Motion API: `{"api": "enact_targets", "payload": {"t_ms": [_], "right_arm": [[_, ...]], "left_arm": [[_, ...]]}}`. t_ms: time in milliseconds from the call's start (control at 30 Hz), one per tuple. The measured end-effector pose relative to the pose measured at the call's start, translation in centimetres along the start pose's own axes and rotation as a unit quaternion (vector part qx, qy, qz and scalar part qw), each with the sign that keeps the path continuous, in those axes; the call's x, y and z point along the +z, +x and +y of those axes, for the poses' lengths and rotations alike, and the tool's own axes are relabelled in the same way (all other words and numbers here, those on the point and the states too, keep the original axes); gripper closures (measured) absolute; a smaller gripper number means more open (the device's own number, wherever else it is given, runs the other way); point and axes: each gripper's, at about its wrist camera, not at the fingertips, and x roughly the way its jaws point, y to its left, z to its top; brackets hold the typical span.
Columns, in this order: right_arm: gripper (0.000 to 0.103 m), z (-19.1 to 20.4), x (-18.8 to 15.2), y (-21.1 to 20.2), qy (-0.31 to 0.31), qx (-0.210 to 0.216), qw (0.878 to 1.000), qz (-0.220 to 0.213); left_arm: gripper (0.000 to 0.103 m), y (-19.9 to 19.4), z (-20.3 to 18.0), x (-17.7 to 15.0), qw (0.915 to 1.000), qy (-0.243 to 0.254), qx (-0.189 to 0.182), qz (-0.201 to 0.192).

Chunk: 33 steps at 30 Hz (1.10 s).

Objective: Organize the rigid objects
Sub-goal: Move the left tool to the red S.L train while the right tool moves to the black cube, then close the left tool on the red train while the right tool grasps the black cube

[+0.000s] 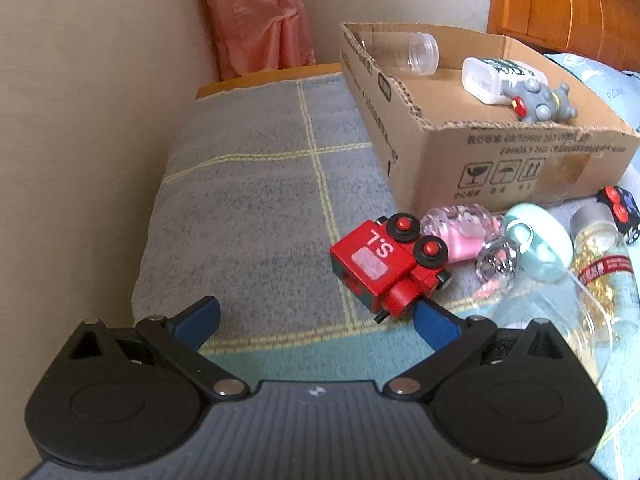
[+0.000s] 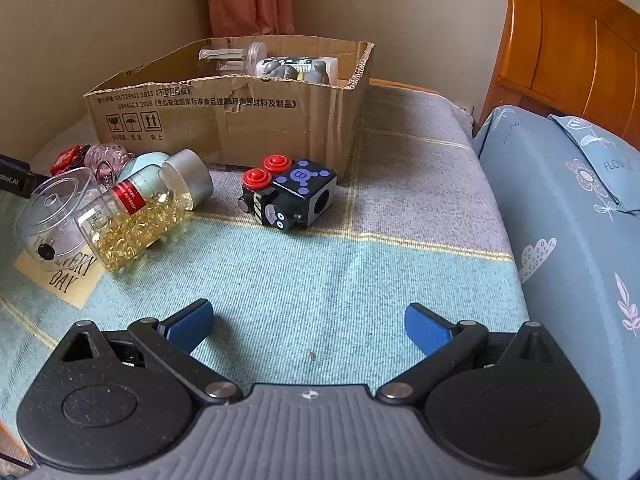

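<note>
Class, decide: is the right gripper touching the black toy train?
Apart. The right wrist view shows bare blanket between the open right gripper and the black toy train.

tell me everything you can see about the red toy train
The red toy train is a blocky, painted piece, wood by the look of it. It lies tipped over on the bed cover, with "S.L" in white and a pale sticker on the upward face. Two black wheels with red hubs show. The pink glass bottle lies beside it, and the open left claw has one blue finger close to its front end.
</note>
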Motion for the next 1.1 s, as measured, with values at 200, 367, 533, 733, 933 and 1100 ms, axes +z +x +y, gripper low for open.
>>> {"api": "enact_targets", "payload": {"t_ms": [200, 367, 533, 733, 933, 1100], "right_arm": [[0.0, 0.1, 0.5, 0.4, -0.004, 0.004, 1.0, 0.002], [0.0, 0.3, 1.0, 0.9, -0.011, 0.009, 1.0, 0.004], [0.0, 0.2, 1.6, 1.4, -0.028, 0.024, 0.999, 0.004], [0.0, -0.3, 2.9, 2.5, -0.071, 0.061, 0.996, 0.006], [0.0, -0.9, 4.8, 4.2, -0.103, 0.093, 0.99, 0.002], [0.0, -0.7, 6.1, 5.6, -0.129, 0.117, 0.985, -0.004]], "left_arm": [[0.001, 0.9, 0.5, 0.6, 1.0, -0.002, -0.007, -0.003], [0.004, 1.5, 0.3, 1.0, 0.9996, 0.007, -0.021, -0.017], [0.009, 1.9, 0.1, 1.5, 0.9986, 0.017, -0.041, -0.029], [0.024, 2.1, -0.1, 1.8, 0.9969, 0.019, -0.067, -0.038], [0.027, 2.1, -0.2, 1.9, 0.9966, 0.019, -0.068, -0.042], [0.027, 2.1, -0.3, 2.0, 0.9967, 0.018, -0.068, -0.041]]}}
